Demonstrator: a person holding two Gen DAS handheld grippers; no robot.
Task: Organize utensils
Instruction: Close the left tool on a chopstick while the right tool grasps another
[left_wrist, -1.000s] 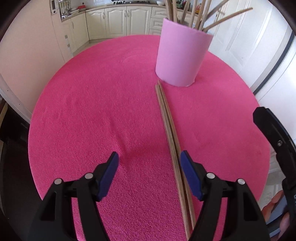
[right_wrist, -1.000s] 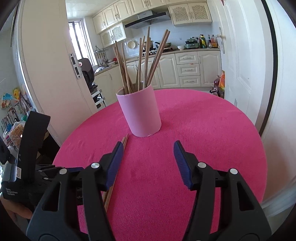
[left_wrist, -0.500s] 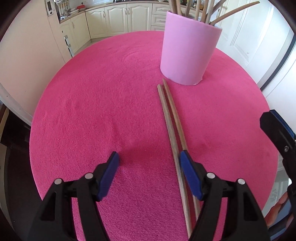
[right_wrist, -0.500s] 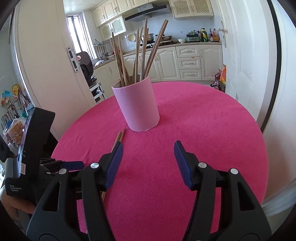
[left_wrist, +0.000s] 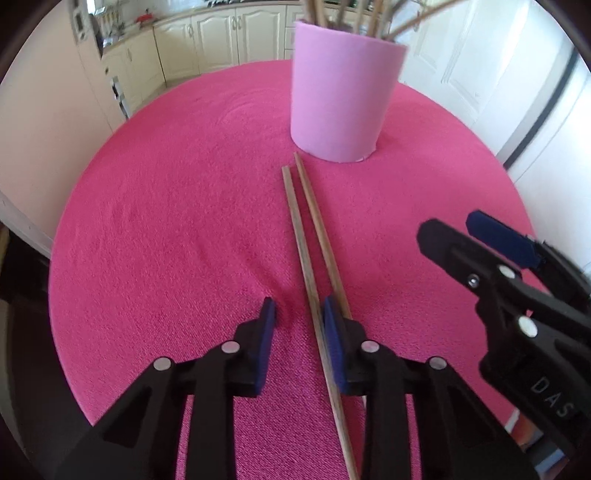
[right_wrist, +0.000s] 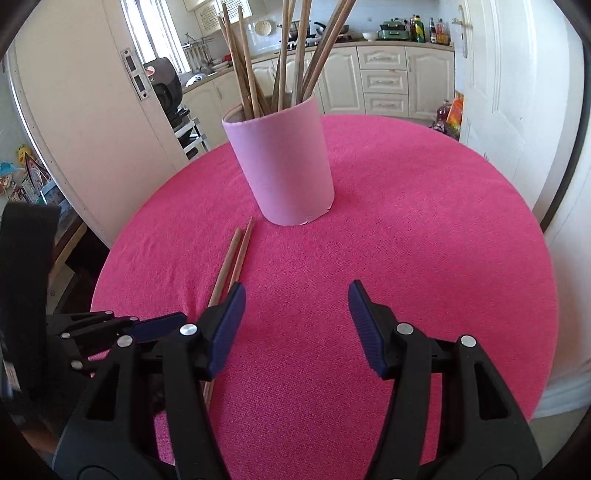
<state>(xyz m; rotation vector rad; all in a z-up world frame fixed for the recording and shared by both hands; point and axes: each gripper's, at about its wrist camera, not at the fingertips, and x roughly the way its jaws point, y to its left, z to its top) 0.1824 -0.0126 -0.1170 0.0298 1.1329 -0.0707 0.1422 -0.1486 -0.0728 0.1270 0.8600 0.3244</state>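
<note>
Left tool (left_wrist: 298, 314), wide apart a second ago, is closing around one chopstick (left_wrist: 306, 266) on the pink counter (left_wrist: 166, 221); right tool (right_wrist: 295, 314) hovers open, empty.

Both wrist views close, angled down; share pink holder (left_wrist: 341, 99), table (right_wrist: 443, 229).

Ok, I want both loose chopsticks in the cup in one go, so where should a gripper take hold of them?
Grip the two chopsticks near their close ends, from above, jaws across the shafts. They lie flat on the pink cloth and converge there; towards the pink cup they spread. The left gripper, closing, has only one stick between its pads; the other lies outside. The right gripper is open.
</note>
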